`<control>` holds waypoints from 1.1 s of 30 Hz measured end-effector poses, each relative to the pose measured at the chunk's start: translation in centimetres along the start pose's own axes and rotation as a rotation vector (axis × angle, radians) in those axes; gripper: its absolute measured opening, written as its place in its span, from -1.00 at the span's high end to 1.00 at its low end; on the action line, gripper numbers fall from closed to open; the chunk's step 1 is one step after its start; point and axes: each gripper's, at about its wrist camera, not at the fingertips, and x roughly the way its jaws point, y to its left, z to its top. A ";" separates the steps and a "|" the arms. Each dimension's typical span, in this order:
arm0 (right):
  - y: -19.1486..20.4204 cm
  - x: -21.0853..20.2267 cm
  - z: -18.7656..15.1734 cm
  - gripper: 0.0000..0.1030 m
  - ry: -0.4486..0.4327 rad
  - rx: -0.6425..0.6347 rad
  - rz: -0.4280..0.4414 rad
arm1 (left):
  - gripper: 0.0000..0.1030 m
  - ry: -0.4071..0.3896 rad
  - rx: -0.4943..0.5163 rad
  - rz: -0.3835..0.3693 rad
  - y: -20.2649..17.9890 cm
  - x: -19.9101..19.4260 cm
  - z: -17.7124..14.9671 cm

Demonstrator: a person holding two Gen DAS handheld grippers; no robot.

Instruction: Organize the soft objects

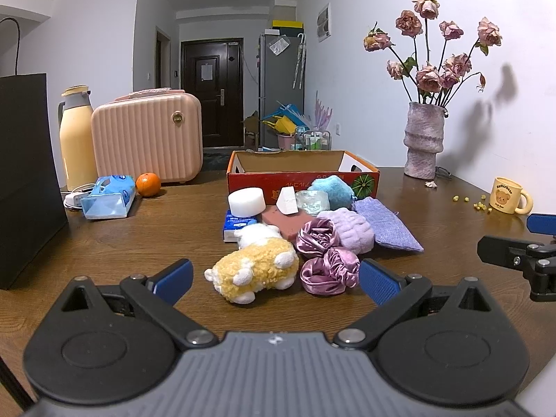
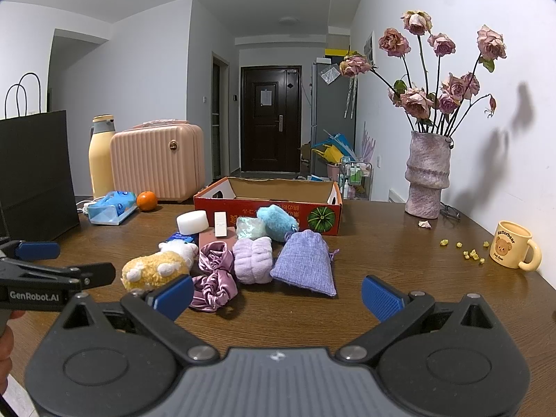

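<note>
A heap of soft things lies on the brown table before an open red cardboard box (image 1: 302, 178) (image 2: 267, 205). Nearest is a yellow-and-white plush toy (image 1: 255, 272) (image 2: 154, 269), then two purple satin scrunchies (image 1: 328, 271) (image 2: 212, 283), a lilac fluffy pad (image 1: 349, 229) (image 2: 252, 259), a purple cloth pouch (image 1: 385, 224) (image 2: 305, 266), a blue fuzzy ball (image 1: 332, 190) (image 2: 278, 221) and a white round sponge (image 1: 246, 201) (image 2: 192, 221). My left gripper (image 1: 276, 281) is open just short of the plush and scrunchie. My right gripper (image 2: 278, 297) is open near the pouch, holding nothing.
At the left stand a black paper bag (image 1: 24, 173), a yellow thermos (image 1: 74, 135), a pink case (image 1: 147, 139), a tissue pack (image 1: 107, 196) and an orange (image 1: 148, 184). A vase of dried roses (image 1: 422, 139) and a bear mug (image 1: 509, 196) sit at the right, with yellow crumbs beside the mug.
</note>
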 end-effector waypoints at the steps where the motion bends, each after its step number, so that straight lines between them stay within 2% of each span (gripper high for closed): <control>1: 0.0 0.0 0.0 -1.00 0.000 0.000 0.000 | -1.00 0.000 0.000 0.000 0.0 0.0 0.0; 24: 0.1 0.9 0.0 -1.00 0.014 -0.011 0.007 | -1.00 0.001 -0.005 -0.001 0.2 0.0 -0.2; 33: 0.1 2.1 0.1 -1.00 0.033 -0.020 0.008 | -1.00 0.012 -0.005 -0.002 0.4 1.5 -0.1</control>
